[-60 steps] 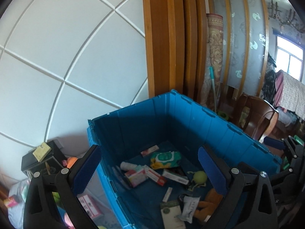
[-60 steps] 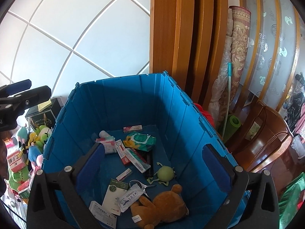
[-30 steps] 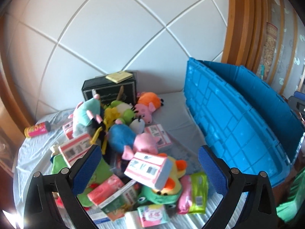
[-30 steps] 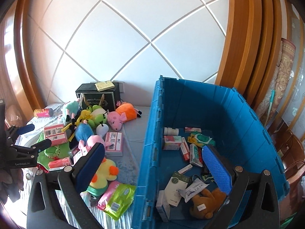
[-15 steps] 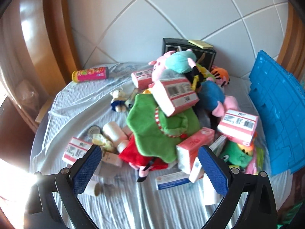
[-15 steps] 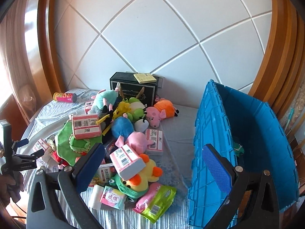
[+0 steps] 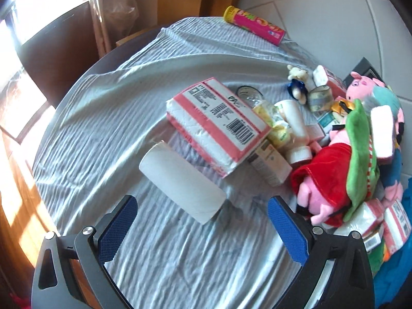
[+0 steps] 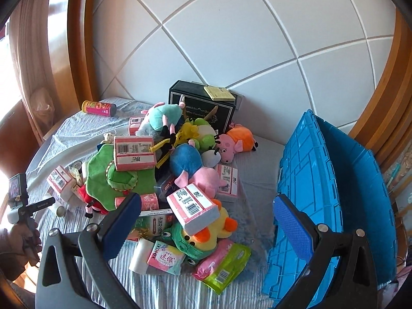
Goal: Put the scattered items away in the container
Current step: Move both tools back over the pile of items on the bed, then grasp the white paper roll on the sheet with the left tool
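My left gripper (image 7: pixel 202 228) is open and empty, just above the cloth, with a white paper roll (image 7: pixel 181 181) lying right in front of its fingers. Behind the roll lies a pink-and-white tissue pack (image 7: pixel 216 123). My right gripper (image 8: pixel 206 221) is open and empty above the pile of plush toys and packs (image 8: pixel 164 170); a pink-and-white tissue pack (image 8: pixel 194 207) sits on a yellow duck plush (image 8: pixel 206 237) between its fingers. The blue container (image 8: pixel 332 195) stands at the right. The left gripper also shows at the right wrist view's left edge (image 8: pixel 25 203).
A pink snack tube (image 7: pixel 253 24) lies at the far edge of the grey-clothed table (image 7: pixel 116 103). A black box (image 8: pixel 202 108) stands against the white wall. A red and green plush (image 7: pixel 340 172) and bottles (image 7: pixel 296 128) crowd the right of the left wrist view.
Both grippers have swung left, away from the blue container, to the pile on the table. The left one has dropped low, close to the white roll. Both stay open.
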A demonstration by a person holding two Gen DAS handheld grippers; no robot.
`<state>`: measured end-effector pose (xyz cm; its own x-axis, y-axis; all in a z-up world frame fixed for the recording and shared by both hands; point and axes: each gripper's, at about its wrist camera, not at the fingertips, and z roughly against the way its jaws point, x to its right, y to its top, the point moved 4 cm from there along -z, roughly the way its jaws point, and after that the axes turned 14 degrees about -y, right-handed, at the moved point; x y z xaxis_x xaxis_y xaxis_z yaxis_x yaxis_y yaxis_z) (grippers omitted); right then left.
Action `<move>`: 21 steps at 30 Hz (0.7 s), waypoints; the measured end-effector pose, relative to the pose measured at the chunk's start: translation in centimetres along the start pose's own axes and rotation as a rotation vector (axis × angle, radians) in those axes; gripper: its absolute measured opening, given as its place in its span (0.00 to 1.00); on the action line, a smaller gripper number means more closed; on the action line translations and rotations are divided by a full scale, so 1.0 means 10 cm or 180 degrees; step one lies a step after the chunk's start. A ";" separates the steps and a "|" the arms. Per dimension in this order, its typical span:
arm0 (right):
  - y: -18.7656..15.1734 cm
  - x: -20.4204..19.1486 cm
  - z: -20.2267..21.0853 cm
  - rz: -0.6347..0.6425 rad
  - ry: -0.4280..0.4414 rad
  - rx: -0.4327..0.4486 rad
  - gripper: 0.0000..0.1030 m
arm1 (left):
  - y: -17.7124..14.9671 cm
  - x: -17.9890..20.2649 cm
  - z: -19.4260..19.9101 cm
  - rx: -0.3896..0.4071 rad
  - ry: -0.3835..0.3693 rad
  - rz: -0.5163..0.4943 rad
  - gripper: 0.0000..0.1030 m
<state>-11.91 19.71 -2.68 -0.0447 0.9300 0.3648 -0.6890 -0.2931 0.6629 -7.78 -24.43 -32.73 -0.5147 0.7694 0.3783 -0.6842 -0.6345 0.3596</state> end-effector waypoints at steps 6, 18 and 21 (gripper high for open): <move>-0.12 0.06 -0.03 0.0039 -0.0097 -0.0124 1.00 | 0.01 -0.24 -0.30 -0.0023 0.0053 0.0334 0.92; -0.33 -0.01 -0.13 0.0034 -0.0065 -0.0286 1.00 | 0.10 -0.39 -0.61 -0.0175 0.0099 0.0397 0.69; -0.44 -0.10 -0.20 0.0017 0.0009 -0.0325 1.00 | 0.11 -0.37 -0.59 -0.0207 0.0048 0.0321 0.55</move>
<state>-10.29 20.52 -7.24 -0.0505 0.9292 0.3662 -0.7588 -0.2741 0.5909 -9.66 -27.54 -38.75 -0.5900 0.7032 0.3967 -0.6604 -0.7030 0.2640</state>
